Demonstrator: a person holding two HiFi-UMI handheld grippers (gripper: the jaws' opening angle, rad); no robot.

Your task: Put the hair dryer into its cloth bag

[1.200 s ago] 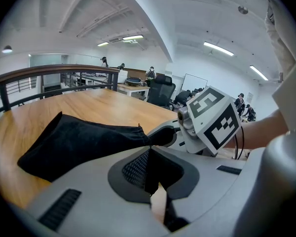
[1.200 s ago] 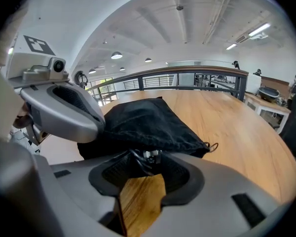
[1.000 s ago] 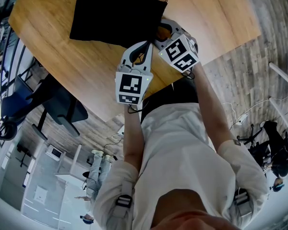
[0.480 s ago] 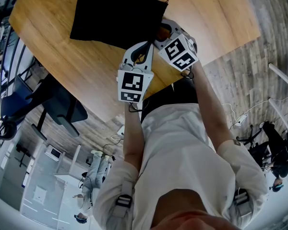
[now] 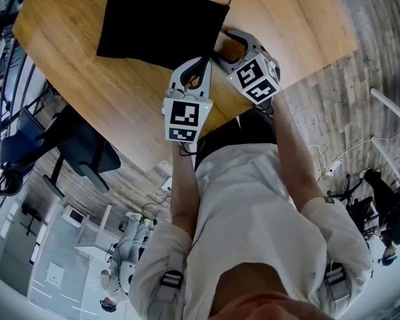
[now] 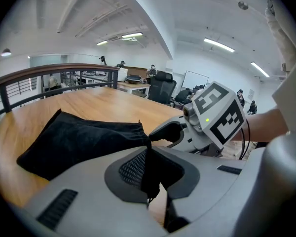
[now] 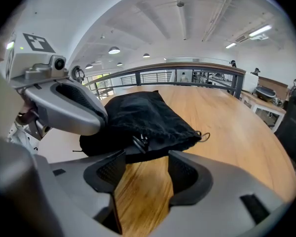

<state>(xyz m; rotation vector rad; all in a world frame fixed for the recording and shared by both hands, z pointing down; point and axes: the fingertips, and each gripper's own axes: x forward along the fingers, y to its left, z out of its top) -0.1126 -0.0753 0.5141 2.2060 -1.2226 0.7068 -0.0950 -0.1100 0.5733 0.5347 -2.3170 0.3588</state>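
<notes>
Left gripper (image 5: 201, 64), right gripper (image 5: 219, 48): light grey moulded shells, dark mesh-textured jaw pads (image 7: 110, 169), dark ribbed slot insert (image 6: 59, 209) on shell top.
Marker cube (image 5: 185, 119) on each gripper: white faces, black square patterns, green indicator lamp (image 6: 207, 120).
Wearer, lower frame: pale short-sleeved shirt (image 5: 253, 219), buckled sleeve tabs (image 5: 173, 280).

Soft matt black cloth bag (image 5: 160, 25) with velvety nap, smooth semi-gloss grained wooden desk (image 5: 300, 19), matt grey plastic left claw (image 6: 150, 167) and right claw (image 7: 145, 162), dark mesh-textured pads (image 7: 111, 172)
</notes>
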